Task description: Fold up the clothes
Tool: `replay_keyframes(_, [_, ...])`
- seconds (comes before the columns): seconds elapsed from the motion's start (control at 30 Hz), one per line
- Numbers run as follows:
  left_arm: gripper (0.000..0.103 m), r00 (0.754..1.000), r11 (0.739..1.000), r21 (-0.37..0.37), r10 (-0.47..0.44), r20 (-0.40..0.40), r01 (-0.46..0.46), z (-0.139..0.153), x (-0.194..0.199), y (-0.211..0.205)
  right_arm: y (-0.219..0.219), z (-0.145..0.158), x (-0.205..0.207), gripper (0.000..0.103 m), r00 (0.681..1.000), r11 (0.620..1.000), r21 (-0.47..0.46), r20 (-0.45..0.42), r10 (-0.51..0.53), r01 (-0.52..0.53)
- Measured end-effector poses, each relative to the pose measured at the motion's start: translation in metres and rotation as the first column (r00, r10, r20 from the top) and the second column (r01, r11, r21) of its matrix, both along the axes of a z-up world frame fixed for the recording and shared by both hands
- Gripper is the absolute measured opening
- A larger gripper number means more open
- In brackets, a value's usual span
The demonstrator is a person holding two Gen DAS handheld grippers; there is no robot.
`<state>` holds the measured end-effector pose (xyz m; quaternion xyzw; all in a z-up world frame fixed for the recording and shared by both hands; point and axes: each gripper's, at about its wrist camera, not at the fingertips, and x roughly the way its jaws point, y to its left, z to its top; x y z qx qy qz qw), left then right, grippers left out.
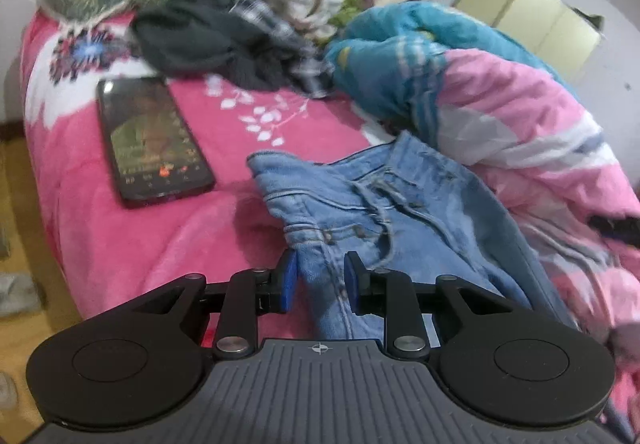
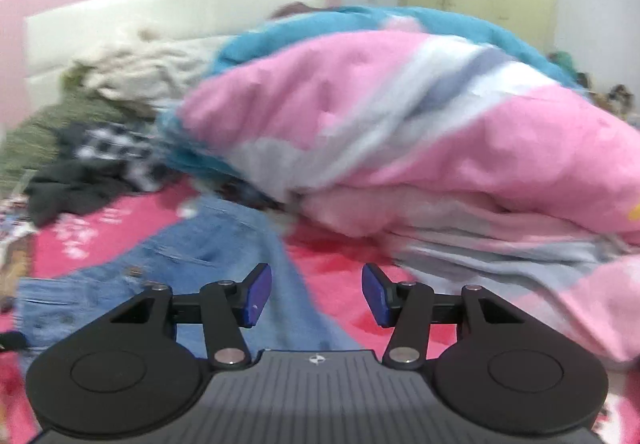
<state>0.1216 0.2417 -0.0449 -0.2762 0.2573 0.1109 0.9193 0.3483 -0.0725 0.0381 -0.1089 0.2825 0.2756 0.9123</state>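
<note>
Left wrist view is showing the jeans lying crumpled on the pink bedspread, waistband end toward the phone, with a fold of denim running between the blue pads of the left gripper. The jaws are sitting narrow around that fold; whether they are truly pinching it is hard to tell, as a gap is showing on either side of the cloth. Over in the right wrist view, the right gripper is hovering wide open and holding nothing, above the bedspread just beside a trailing denim leg, with the pink quilt heaped close behind. By the look of it, the fold is barely starting: the garment is being gathered. Next, the right claw is needing a grip on that leg so the jeans can be stretched flat.
</note>
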Motion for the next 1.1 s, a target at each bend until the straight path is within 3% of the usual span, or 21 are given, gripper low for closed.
replay_keyframes(0.17, [0.027,0.993,0.994,0.025,-0.104,0.050,0.102,0.013,0.021,-0.010,0.062,-0.016,-0.001,0.046,0.985,0.986,0.018,-0.039,0.165,-0.165])
replay_keyframes(0.23, [0.026,0.993,0.994,-0.006,-0.112,0.037,0.112,0.015,0.040,-0.008,0.086,-0.025,0.002,0.045,0.979,0.980,0.010,-0.045,0.200,-0.200])
replay_keyframes(0.37, [0.026,0.991,0.994,-0.032,-0.105,0.085,0.108,0.021,0.057,0.001,0.116,-0.044,0.011,0.040,0.966,0.967,0.015,-0.056,0.253,-0.253])
replay_keyframes(0.47, [0.026,0.994,0.994,-0.039,-0.106,0.012,0.106,-0.005,0.081,0.004,0.120,-0.072,0.021,0.038,0.957,0.962,0.040,-0.100,0.272,-0.269])
replay_keyframes(0.57, [0.026,0.990,0.992,0.041,-0.118,-0.074,0.121,-0.030,0.093,0.000,0.123,-0.121,0.030,0.038,0.950,0.966,-0.022,-0.192,0.247,-0.256])
replay_keyframes(0.6, [0.026,0.990,0.991,0.041,-0.122,-0.064,0.125,-0.028,0.092,0.001,0.122,-0.135,0.032,0.038,0.949,0.967,-0.034,-0.208,0.239,-0.251])
replay_keyframes(0.77, [0.026,0.995,0.994,-0.040,-0.104,-0.006,0.103,-0.023,0.093,0.012,0.112,-0.109,0.034,0.039,0.955,0.967,0.014,-0.154,0.254,-0.255])
replay_keyframes(0.93, [0.026,0.993,0.988,-0.108,-0.113,-0.024,0.110,-0.032,0.108,0.013,0.135,-0.088,0.043,0.039,0.943,0.941,-0.055,-0.032,0.332,-0.333])
replay_keyframes(1.1, [0.025,0.996,0.985,-0.148,-0.092,-0.004,0.090,-0.039,0.111,0.017,0.178,-0.108,0.059,0.040,0.903,0.892,-0.142,-0.089,0.421,-0.430])
